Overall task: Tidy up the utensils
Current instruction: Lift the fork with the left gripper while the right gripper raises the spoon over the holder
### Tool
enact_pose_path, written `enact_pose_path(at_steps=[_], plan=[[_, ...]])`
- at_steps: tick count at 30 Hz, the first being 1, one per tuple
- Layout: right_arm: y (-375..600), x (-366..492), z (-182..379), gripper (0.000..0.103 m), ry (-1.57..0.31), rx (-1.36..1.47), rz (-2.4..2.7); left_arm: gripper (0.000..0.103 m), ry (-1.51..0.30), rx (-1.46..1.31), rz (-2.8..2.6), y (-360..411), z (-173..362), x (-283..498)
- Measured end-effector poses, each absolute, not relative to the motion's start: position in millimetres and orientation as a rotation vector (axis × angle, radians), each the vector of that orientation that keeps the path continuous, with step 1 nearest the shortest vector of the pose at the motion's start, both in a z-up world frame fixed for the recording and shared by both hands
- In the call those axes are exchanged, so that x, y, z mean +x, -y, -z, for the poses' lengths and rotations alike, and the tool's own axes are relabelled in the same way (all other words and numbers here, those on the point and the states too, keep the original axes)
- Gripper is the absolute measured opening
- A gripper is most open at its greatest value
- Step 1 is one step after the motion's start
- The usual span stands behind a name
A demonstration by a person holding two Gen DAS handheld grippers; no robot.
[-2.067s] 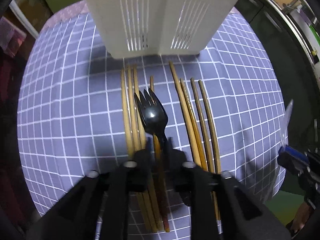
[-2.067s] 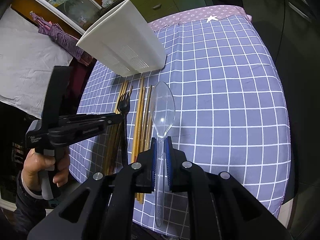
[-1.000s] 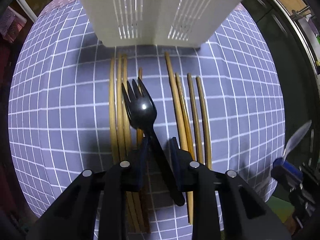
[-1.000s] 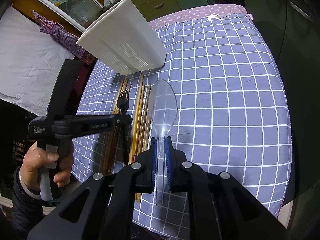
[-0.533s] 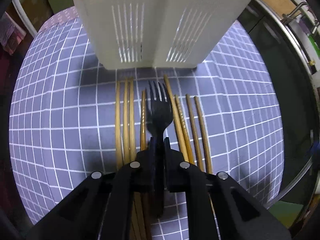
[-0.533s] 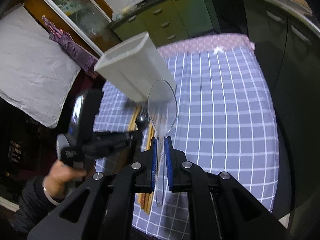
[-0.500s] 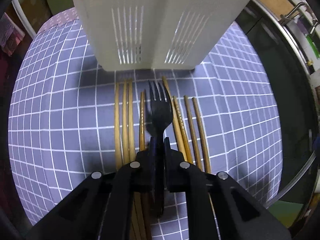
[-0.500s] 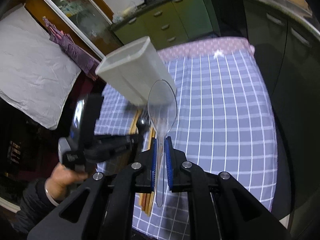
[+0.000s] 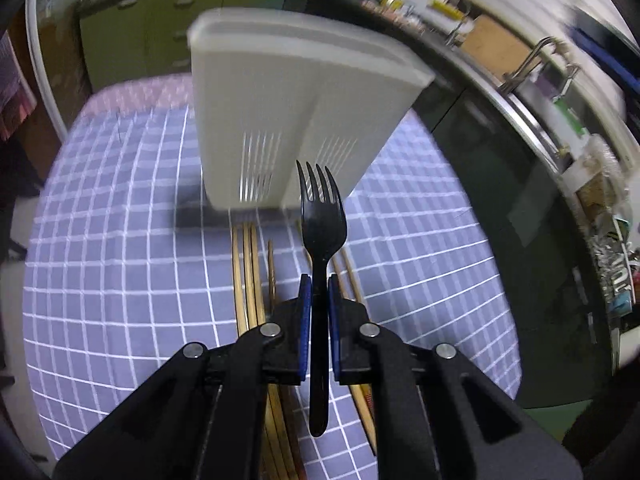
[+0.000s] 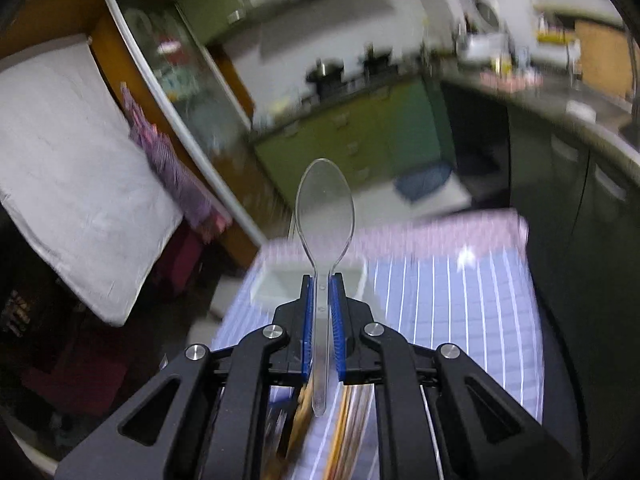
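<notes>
One black fork (image 9: 321,216) is clamped in the left gripper (image 9: 319,300) above loose chopsticks (image 9: 248,276) on a checked tablecloth (image 9: 120,280), before one white holder (image 9: 288,120). The right gripper (image 10: 322,300) grips one clear spoon (image 10: 324,208).

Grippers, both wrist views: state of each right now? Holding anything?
Left gripper: shut on the black plastic fork, tines pointing forward.
Right gripper: shut on the clear plastic spoon, bowl forward.
</notes>
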State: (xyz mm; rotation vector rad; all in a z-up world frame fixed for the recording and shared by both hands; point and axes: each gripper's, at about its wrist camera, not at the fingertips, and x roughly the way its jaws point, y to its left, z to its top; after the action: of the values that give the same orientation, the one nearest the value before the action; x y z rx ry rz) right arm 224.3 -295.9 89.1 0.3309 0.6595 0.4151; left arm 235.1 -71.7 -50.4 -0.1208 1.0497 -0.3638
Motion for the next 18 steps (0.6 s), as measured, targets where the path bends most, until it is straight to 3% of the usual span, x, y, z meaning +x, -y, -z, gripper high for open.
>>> enact_pose_path(at_steps=[11, 18], plan=[[255, 281, -103, 0.01, -0.485, 0.244, -0.287, 0.008, -0.593, -0.12, 0.375, 40, -94, 231], [247, 295, -74, 0.01, -0.48, 0.216, -0.246, 0.008, -0.273, -0.14, 0.327, 52, -100, 269]])
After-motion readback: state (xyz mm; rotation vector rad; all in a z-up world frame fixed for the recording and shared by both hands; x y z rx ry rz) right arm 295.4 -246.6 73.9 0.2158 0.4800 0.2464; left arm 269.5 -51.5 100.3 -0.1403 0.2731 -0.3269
